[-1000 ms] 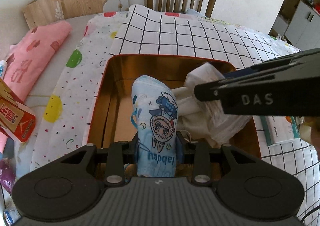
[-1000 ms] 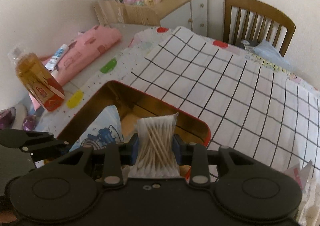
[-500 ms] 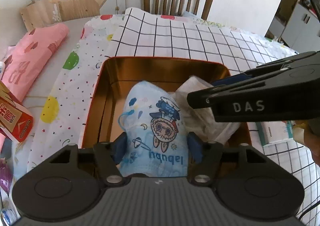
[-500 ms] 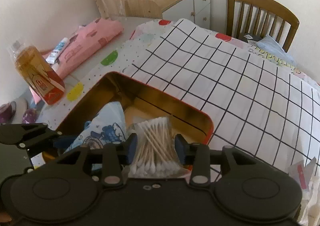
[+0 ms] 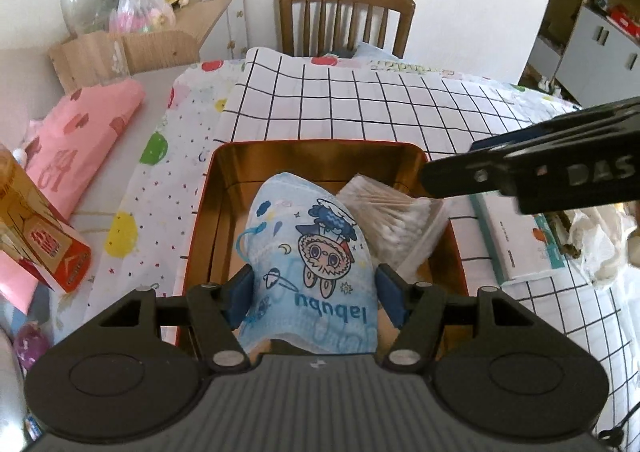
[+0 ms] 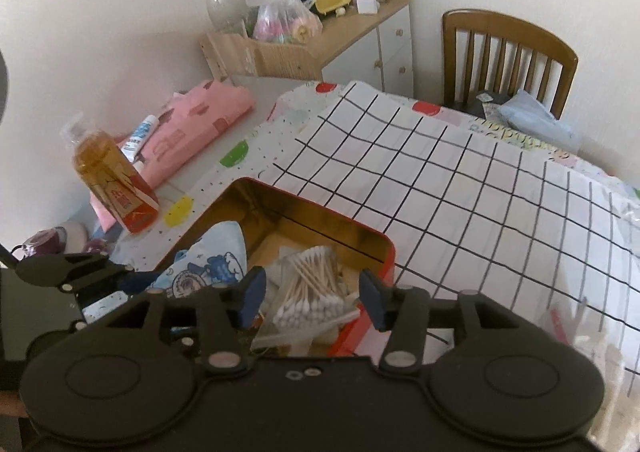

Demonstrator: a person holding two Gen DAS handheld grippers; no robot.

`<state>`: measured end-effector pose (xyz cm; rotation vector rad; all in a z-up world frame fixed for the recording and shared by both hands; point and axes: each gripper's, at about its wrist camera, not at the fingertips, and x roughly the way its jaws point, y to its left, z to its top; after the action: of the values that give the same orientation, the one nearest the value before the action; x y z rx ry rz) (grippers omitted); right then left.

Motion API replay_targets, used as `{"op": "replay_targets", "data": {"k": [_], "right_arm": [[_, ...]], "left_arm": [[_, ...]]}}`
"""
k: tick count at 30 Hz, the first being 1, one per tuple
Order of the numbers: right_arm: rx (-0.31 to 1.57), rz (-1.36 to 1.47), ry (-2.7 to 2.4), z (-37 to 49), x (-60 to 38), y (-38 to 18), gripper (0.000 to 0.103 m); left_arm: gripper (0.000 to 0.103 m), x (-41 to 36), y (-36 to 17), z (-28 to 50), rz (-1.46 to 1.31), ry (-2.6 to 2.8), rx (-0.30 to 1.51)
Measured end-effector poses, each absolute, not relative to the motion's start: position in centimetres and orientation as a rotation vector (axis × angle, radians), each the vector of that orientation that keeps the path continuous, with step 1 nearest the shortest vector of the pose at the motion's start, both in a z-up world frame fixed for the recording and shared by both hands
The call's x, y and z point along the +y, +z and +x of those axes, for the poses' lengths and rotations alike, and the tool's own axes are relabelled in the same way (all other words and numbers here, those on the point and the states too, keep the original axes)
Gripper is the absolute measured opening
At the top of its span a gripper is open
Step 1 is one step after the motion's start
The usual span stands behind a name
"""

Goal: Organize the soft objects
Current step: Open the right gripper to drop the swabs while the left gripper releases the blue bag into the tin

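A red-rimmed tin [image 5: 320, 144] with a gold inside sits on the checked cloth. In it lie a blue cartoon-printed mask pack [image 5: 316, 236] and, to its right, a clear bag of cotton swabs [image 5: 394, 215]. My left gripper [image 5: 315, 294] hovers over the mask pack; its jaws are opening, with the pack between and below them. In the right wrist view my right gripper [image 6: 312, 292] is above the swab bag [image 6: 308, 284]. Its jaws are opening too, with a gap on each side of the bag. The right gripper's fingers [image 5: 460, 175] reach in over the tin's right rim.
A bottle of amber liquid with an orange label [image 6: 108, 179] and a pink cloth [image 5: 80, 131] lie left of the tin. A flat white booklet [image 5: 520, 244] and crumpled plastic [image 5: 596, 244] lie on the right. A wooden chair [image 5: 346, 11] stands at the far edge.
Both grippers have opened and lifted back from the tin. The mask pack and the swab bag, squeezed between the pads a second ago, now lie loose in the tin.
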<state>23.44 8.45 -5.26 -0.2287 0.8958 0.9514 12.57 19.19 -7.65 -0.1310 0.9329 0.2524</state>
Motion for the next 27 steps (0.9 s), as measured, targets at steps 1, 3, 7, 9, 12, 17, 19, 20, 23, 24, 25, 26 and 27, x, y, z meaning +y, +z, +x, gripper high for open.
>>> {"op": "replay_targets", "data": {"k": [1,3,7,9,12,17,19,20,23,24,25,26,27], "right_arm": [[0.890,-0.222,0.952,23.3,8.0,-4.9,0.053],[0.880,-0.211,0.949,23.0,7.3,-4.4,0.053],[0.860,-0.193,0.945,22.3,5.4,-3.3,0.058],[0.851,-0.180,0.944,21.9,4.3,-2.8,0.061],[0.832,-0.163,0.941,21.3,2.5,-2.0,0.064],[0.824,-0.151,0.936,20.4,-0.5,-1.3,0.064],[0.813,-0.155,0.931,19.8,-1.5,-1.0,0.065],[0.807,-0.155,0.929,19.6,-2.1,-0.8,0.065],[0.797,-0.149,0.922,18.8,-3.6,-0.3,0.066],[0.795,-0.147,0.920,18.6,-4.1,-0.2,0.066],[0.793,-0.144,0.918,18.4,-4.5,-0.1,0.066],[0.793,-0.141,0.917,18.2,-5.0,0.0,0.067],[0.792,-0.138,0.917,18.0,-5.5,0.1,0.067]], "left_arm": [[0.074,19.1,-7.7,12.6,-0.121,0.258,0.939],[0.077,18.9,-7.8,12.7,-0.115,0.266,0.942],[0.077,19.1,-7.7,12.2,-0.155,0.269,0.931],[0.077,18.9,-7.5,12.0,-0.155,0.271,0.921],[0.083,18.6,-7.2,11.9,-0.137,0.273,0.915],[0.085,18.0,-7.5,12.2,-0.097,0.261,0.921],[0.085,18.0,-7.7,12.3,-0.104,0.253,0.923],[0.085,18.0,-7.7,12.2,-0.110,0.248,0.921],[0.092,17.9,-7.9,12.0,-0.120,0.242,0.918],[0.095,17.9,-7.9,11.9,-0.117,0.244,0.914],[0.098,17.9,-7.9,11.8,-0.117,0.244,0.911],[0.099,17.9,-7.8,11.7,-0.119,0.243,0.907],[0.099,17.9,-7.8,11.6,-0.120,0.242,0.905]]}}
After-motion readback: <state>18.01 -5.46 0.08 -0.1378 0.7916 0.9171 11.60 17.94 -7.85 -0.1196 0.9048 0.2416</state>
